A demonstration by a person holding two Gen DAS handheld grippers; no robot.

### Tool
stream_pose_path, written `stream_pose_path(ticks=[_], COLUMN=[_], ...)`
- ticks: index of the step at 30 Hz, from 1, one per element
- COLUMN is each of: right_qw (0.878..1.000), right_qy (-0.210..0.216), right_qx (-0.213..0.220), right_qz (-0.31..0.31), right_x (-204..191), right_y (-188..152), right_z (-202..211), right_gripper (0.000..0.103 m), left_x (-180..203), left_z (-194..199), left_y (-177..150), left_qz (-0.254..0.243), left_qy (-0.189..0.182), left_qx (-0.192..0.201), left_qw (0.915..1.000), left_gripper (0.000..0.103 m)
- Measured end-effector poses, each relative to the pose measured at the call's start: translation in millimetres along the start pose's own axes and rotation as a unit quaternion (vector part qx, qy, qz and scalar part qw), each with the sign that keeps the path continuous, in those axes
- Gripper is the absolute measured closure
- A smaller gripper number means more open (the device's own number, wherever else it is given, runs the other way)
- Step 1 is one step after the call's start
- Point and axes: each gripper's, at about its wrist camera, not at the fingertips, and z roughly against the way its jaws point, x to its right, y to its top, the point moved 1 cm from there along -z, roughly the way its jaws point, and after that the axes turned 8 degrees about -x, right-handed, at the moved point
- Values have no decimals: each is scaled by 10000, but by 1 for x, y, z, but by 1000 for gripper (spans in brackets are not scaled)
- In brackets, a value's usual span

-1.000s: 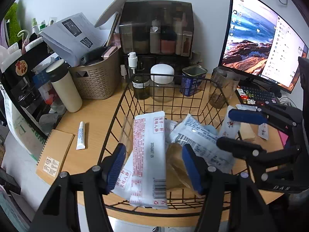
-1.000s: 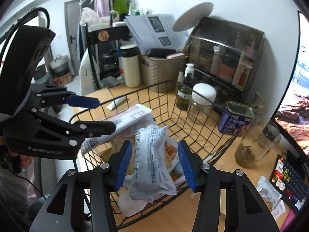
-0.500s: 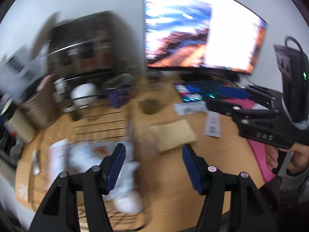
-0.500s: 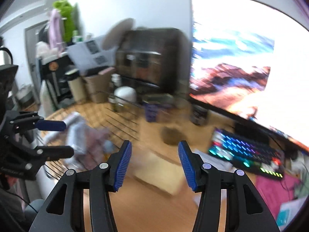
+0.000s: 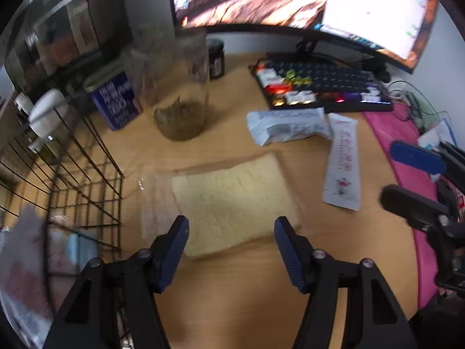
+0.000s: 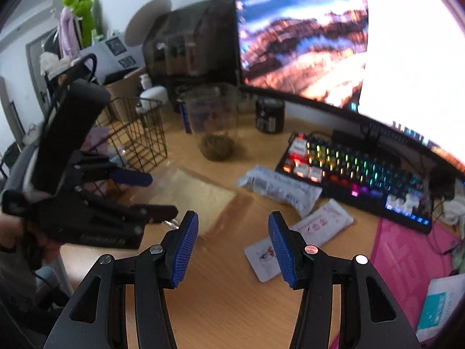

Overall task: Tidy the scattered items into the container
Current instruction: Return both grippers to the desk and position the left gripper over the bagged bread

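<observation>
Both empty and with jaws parted, the left gripper (image 5: 231, 234) hovers over the bagged bread slice (image 5: 232, 200), the next pick, the basket (image 5: 87, 174) at its nine o'clock, while the right gripper (image 6: 232, 232) nears the white sachet (image 6: 305, 232), and each must close.

Left hand-held gripper (image 5: 231, 250) and right hand-held gripper (image 6: 233, 242): black frames, silver screws, 2 ribbed blue pads each.

Black wire basket (image 5: 87, 174), matt wood desk (image 5: 232, 290)

Free room and obstacles on the desk

Bare wood (image 5: 238, 305) is left open in front. The way is narrowed by the wire basket (image 5: 87, 174) at left, the glass jar (image 5: 183, 99) and keyboard (image 5: 322, 87) behind.
</observation>
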Motion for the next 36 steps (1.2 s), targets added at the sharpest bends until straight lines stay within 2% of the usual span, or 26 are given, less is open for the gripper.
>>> stream_pose_path(ticks=[2,5,9,10,12,13,14,16,19,20,24,30,36], right_qw=[10000,9999,9994,9994,9996,9995,9993,9995,9991,9988,9974,9936,9873], right_qy=[36,98,164,200,171,213,275,268,301,344,423,567,1012], right_qx=[-8,-100,-257,-238,-218,-237,-232,-163,-259,-299,-396,-316,-702], right_qz=[-29,55,169,141,52,51,24,-61,170,190,439,926,1002], right_x=[4,2,0,3,10,13,16,21,13,11,-3,-31,-36], right_y=[-3,-3,4,6,10,11,13,16,18,18,17,23,15], right_z=[-6,-20,-44,-46,-48,-48,-47,-44,-51,-54,-65,-74,-91], right_gripper=[52,52,52,52,52,52,52,52,52,52,52,52,54], left_x=[0,7,25,27,24,21,17,10,-1,-4,-15,-22,-29], left_z=[-12,-14,-11,-8,0,6,11,16,5,0,-13,-15,-13], left_y=[1,0,-5,-7,-11,-12,-11,-4,9,9,7,4,-4], left_qz=[6,-170,-629,-750,-760,-717,-686,-603,-281,-238,-38,-97,56], left_qy=[-57,-144,-410,-605,-1287,-1493,-1524,-1237,-413,-196,242,236,-368], left_qx=[-155,-44,-145,-263,-494,-498,-407,-151,-66,-103,-189,-195,-374], left_qw=[9999,9997,9971,9950,9875,9849,9851,9904,9987,9995,9995,9995,9986], left_gripper=[35,31,33,33,33,33,33,33,33,33,33,32,30])
